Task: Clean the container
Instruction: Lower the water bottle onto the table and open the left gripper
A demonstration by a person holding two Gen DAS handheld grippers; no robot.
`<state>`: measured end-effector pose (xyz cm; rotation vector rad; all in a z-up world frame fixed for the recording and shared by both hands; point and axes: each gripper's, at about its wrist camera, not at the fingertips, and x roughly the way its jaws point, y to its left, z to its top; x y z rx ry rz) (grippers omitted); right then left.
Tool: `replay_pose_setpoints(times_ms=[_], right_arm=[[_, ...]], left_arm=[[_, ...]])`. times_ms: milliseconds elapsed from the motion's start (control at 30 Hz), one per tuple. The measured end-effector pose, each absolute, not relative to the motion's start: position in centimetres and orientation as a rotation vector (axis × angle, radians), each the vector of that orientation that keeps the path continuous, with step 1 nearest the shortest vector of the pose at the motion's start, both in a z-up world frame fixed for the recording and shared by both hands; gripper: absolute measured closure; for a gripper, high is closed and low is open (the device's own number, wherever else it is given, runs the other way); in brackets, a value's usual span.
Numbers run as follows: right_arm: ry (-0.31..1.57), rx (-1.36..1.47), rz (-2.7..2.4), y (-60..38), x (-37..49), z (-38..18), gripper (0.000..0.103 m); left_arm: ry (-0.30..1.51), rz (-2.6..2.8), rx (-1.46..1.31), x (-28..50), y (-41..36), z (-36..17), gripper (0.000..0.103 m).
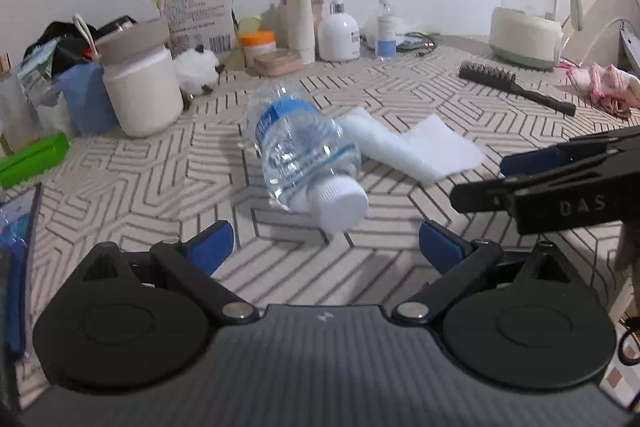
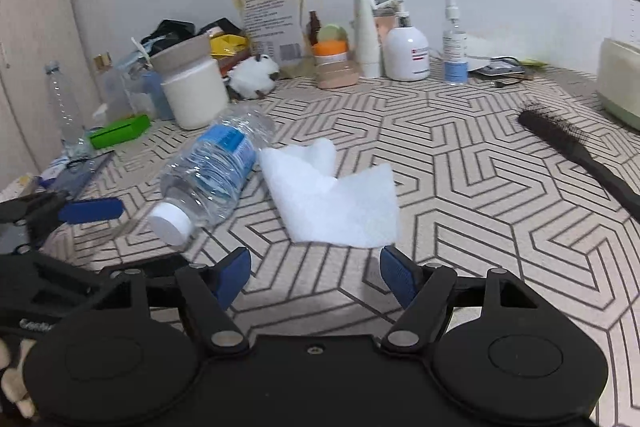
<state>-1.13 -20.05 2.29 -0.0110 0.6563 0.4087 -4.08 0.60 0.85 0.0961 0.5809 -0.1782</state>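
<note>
A clear plastic water bottle (image 1: pixel 298 147) with a blue label and white cap lies on its side on the patterned table, cap toward me. It also shows in the right wrist view (image 2: pixel 208 173). A white cloth (image 1: pixel 416 147) lies flat just right of it, touching the bottle; it also shows in the right wrist view (image 2: pixel 332 195). My left gripper (image 1: pixel 326 247) is open and empty, just short of the cap. My right gripper (image 2: pixel 316 275) is open and empty, just short of the cloth's near edge.
A white jar (image 1: pixel 138 83) and green box (image 1: pixel 34 159) stand left. Lotion bottles (image 1: pixel 340 31), a spray bottle (image 1: pixel 386 27) and a paper pouch (image 1: pixel 198 3) line the back wall. A black hairbrush (image 1: pixel 516 85), kettle (image 1: pixel 532 11) and pink cloth (image 1: pixel 600 87) sit right.
</note>
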Motion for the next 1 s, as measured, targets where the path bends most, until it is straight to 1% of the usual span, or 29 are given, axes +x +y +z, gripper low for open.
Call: replay_pose_setpoints(times_ms=[67,167,200,267,367,467,567,1000], right_arm=[[0.651,-0.013,0.399,-20.1,-1.1,2.0,0.026],[0.637,-0.016,0.389,-20.0,-1.0,1.6,0.022],[0.628,-0.019,0.387,-20.0,-1.0,1.5,0.021],[0.619,-0.033,0.380,-19.8,-1.2,1.3,0.020],[0.615,-0.043,0.375,-19.4,-1.4,1.2,0.016],[0.606,-0.061,0.362,-19.0,-1.7,1.0,0.014],[0.604,-0.061,0.360,-18.7,-1.7,0.9,0.010],[0.583,-0.049,0.363,-18.9,-1.7,0.6,0.008]], left_arm=[[0.593,-0.182,0.087,-4.2,0.6,0.4,0.002],[0.612,-0.168,0.090,-4.0,0.5,-0.3,0.002],[0.618,-0.161,0.088,-4.0,0.5,-0.5,0.000],[0.620,-0.163,0.057,-4.0,0.9,-0.7,0.000],[0.614,-0.165,0.037,-4.0,1.2,-0.9,0.000],[0.605,-0.161,0.036,-4.2,1.1,-1.0,0.000],[0.597,-0.156,0.032,-4.3,1.1,-1.1,0.000],[0.578,-0.136,0.015,-4.4,1.0,-1.1,0.000]])
